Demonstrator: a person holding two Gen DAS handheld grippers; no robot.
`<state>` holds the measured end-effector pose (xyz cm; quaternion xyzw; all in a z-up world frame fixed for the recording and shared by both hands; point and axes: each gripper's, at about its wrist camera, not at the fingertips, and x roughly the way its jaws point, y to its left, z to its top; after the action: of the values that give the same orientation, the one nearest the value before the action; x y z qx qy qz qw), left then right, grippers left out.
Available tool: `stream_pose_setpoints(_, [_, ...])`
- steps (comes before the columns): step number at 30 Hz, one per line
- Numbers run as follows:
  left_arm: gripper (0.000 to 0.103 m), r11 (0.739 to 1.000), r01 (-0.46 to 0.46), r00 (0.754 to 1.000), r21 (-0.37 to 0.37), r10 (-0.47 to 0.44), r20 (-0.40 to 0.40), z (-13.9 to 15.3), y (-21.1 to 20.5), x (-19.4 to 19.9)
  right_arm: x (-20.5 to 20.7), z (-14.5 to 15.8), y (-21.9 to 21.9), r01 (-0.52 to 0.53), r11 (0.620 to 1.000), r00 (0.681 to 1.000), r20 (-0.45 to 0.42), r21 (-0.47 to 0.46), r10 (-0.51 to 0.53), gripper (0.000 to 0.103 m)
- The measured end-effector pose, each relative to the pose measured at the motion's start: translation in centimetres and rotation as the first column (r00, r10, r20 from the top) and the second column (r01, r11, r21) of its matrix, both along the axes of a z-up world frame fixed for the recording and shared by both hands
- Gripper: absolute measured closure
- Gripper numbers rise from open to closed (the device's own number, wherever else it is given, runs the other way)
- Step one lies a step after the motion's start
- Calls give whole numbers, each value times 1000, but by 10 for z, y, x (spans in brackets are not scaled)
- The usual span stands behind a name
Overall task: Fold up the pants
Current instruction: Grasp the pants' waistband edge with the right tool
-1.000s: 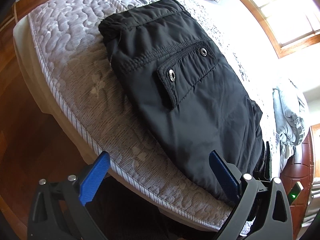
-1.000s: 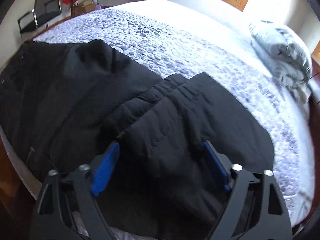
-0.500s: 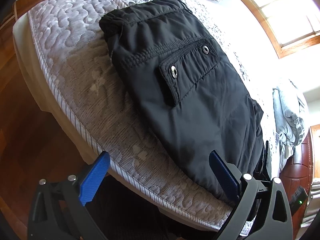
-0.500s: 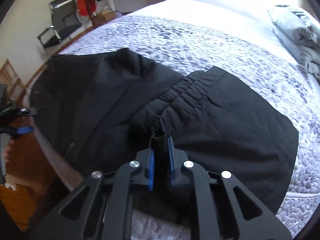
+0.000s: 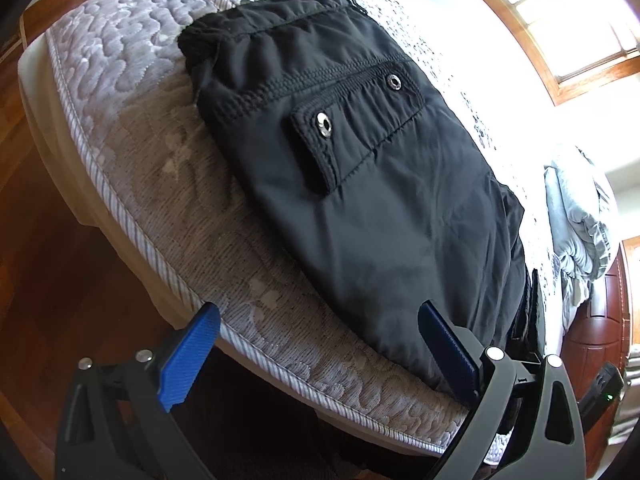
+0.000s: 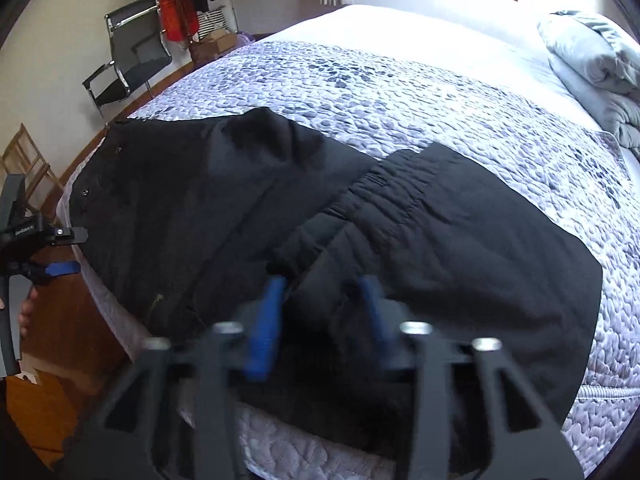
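Sunlight from a wood-framed window point(image 5: 560, 28) washes over a bed whose quilted grey mattress point(image 5: 132, 92) sits above a dark wooden floor point(image 5: 52, 272). Black pants point(image 5: 360, 184) lie flat on the mattress near its edge, partly folded. In the left wrist view a flap pocket point(image 5: 356, 128) with two metal snaps faces up, and the fabric runs toward the lower right, where it reaches the bed's piped edge.

From the right wrist view the pants point(image 6: 420, 240) spread across the near side of the bed, with a gathered elastic band point(image 6: 384, 188) running diagonally across the middle and one panel lying over another.

The left gripper point(image 5: 320, 348) hovers just off the bed's edge with its blue fingers point(image 5: 188, 356) spread wide apart, holding nothing; its right finger sits just beside the lower corner of the fabric. It also appears at the far left of the right wrist view point(image 6: 48, 252).

The right gripper point(image 6: 320, 312) is blurred; its blue fingers point(image 6: 266, 324) stand moderately apart over the dark cloth, with nothing visibly pinched between them.

A rumpled grey blanket point(image 6: 592, 72) is piled at the far end of the bed. A black chair point(image 6: 128, 56) stands against the wall, with red clothing point(image 6: 176, 16) hanging beside it. No containers are visible.
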<state>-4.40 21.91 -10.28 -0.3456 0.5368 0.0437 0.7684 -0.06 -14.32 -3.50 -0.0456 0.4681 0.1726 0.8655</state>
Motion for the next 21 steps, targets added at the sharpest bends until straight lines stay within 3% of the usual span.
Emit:
stream_pose_setpoints(2, [4,1000,-6,1000,-7,6,0,-1,2,0,-5,3,3,3,1000,1000,22,-21,-2,24])
stream_pose_setpoints(5, [4,1000,-12,1000,-16,12,0,-4,4,0,-9,2,18,-33,994,998,52,-108,39,18])
stream_pose_setpoints(8, [4,1000,-15,1000,-25,15,0,-7,5,0,-10,-5,27,-43,984,996,64,-172,55,18])
stream_pose_setpoints(17, [4,998,-27,1000,-57,27,9,-13,13,-1,16,-25,24,61,967,997,53,-248,-50,18])
stream_pose_setpoints(19, [4,998,-25,1000,-56,26,11,-13,12,-1,21,-28,19,66,973,998,36,-221,-59,21])
stream_pose_setpoints(21, [4,998,-23,1000,-54,24,13,-13,13,-2,25,-27,14,62,980,998,17,-188,-59,42])
